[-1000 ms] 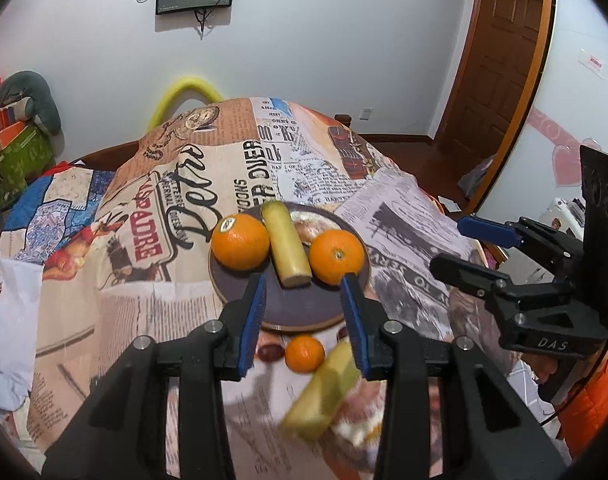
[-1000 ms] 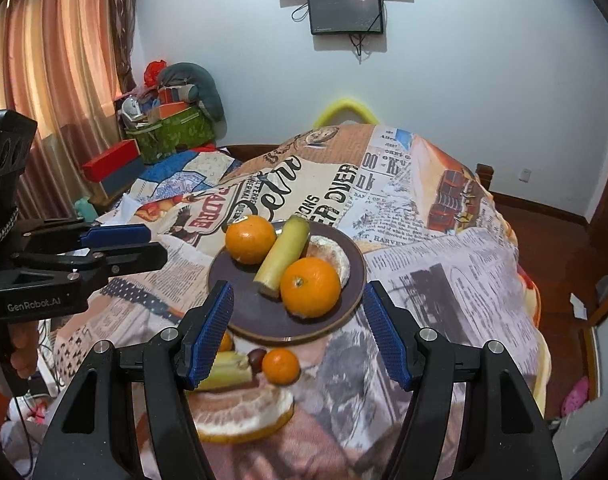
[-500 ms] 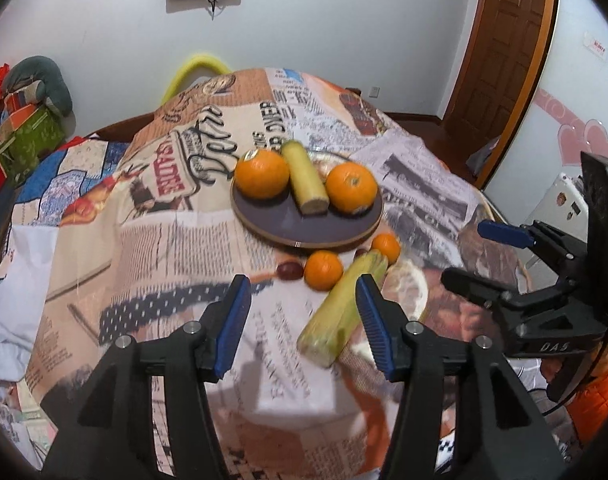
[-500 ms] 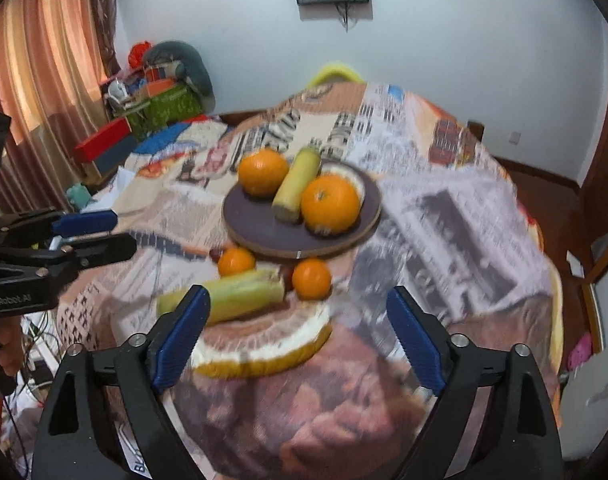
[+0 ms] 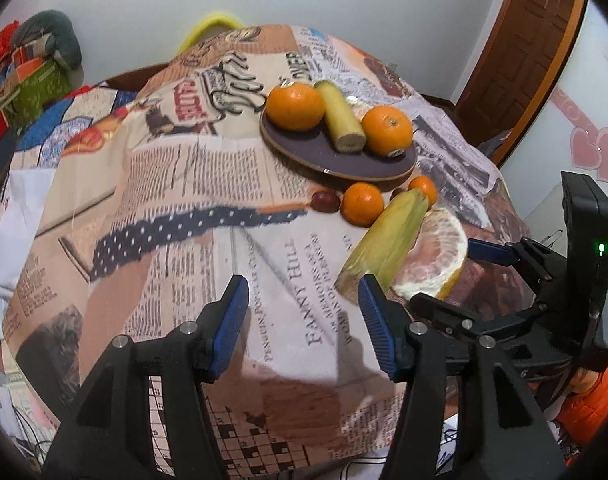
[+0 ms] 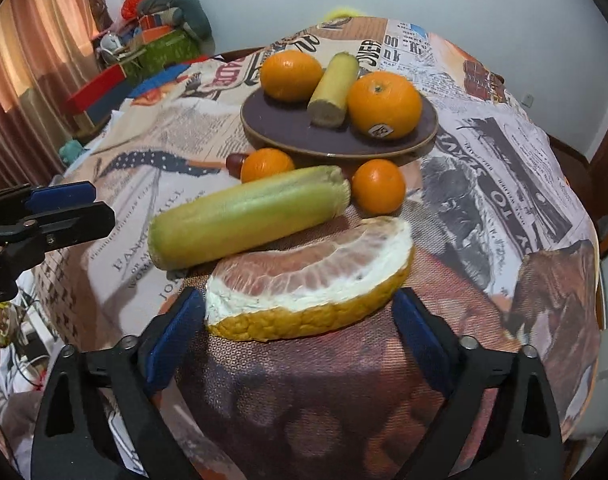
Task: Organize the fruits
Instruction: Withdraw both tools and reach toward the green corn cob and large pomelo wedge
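While the right gripper [image 6: 300, 334] hangs low over the table edge, its jaws are opening wide, blue ribbed pads either side of the pomelo wedge [image 6: 310, 280], not touching it. Wedge: pale pink flesh, thick white pith, pebbled yellow rind, cut face up. Left gripper [image 5: 304, 324] is partly open with nothing between the pads, just printed cloth under them; its right pad sits just beside the butt end of the corn cob [image 5: 388, 236].

Cob is in pale green husk, roughly cylindrical, lying along the wedge's far side and touching it. Past it are two small mandarins [image 6: 378, 186], smooth skin, one at each side of the cob's tip, and a dark red date-like fruit [image 5: 325, 201] just left of the left one.

Next, the round dark plate [image 6: 304, 136], thin tan rim, holds two large oranges [image 6: 384, 104] with a shorter husked cob piece [image 6: 332, 88] between them; the right orange carries a sticker.

Tablecloth [image 5: 176, 208] is newspaper-print, draped over a round table. Far side: white wall, wooden door [image 5: 520, 52] on the right, curtains [image 6: 28, 60] and piled boxes on the left.
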`<state>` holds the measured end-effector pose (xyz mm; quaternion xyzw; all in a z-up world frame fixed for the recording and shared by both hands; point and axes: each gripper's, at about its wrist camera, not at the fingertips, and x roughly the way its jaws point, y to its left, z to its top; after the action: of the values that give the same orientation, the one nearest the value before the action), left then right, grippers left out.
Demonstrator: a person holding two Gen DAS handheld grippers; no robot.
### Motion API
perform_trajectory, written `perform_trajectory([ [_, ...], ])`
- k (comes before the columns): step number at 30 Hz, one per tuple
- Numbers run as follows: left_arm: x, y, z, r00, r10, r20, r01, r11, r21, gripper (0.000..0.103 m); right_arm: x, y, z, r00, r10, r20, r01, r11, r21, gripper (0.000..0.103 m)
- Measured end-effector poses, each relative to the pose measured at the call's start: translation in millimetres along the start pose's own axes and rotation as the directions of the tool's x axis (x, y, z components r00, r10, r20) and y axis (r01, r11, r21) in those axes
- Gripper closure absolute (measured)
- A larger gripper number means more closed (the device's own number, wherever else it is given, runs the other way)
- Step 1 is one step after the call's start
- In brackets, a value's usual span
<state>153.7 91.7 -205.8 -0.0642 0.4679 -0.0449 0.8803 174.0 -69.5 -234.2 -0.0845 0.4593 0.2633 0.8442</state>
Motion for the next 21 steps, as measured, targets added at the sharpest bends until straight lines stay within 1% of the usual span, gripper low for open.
perform_trajectory([
  [1,2,1,-1,1.0,0.001,-0.006,-0.001,1.0,-0.004,0.046,1,4,-1,1.0,-0.014,0.004,0.014,1.0,-0.017,0.0],
  [3,5,2,-2,1.0,-0.001,-0.015,0.001,1.0,-0.009,0.046,3,9,-2,0.999,-0.043,0.008,0.043,0.998,-0.047,0.0],
  [5,8,2,-2,1.0,-0.007,-0.022,0.007,1.0,-0.011,0.046,3,9,-3,0.999,-0.041,0.016,0.041,0.998,-0.054,0.0],
  [10,14,-8,1,0.999,-0.025,-0.033,0.025,1.0,0.005,0.046,-2,-9,-4,1.0,-0.019,0.012,0.019,0.999,-0.038,0.002],
  [13,18,-17,6,0.999,-0.039,-0.035,0.04,0.999,0.026,0.045,-9,-21,-10,0.999,-0.028,0.019,0.029,0.999,-0.04,0.002],
  [18,30,-32,12,0.996,-0.063,-0.057,0.066,0.996,0.058,0.045,-21,-46,-18,0.999,-0.028,0.021,0.028,1.0,-0.009,0.003],
  [21,39,-41,15,0.995,-0.066,-0.071,0.072,0.994,0.085,0.045,-28,-60,-22,0.999,-0.04,0.022,0.04,0.999,0.005,0.006],
])
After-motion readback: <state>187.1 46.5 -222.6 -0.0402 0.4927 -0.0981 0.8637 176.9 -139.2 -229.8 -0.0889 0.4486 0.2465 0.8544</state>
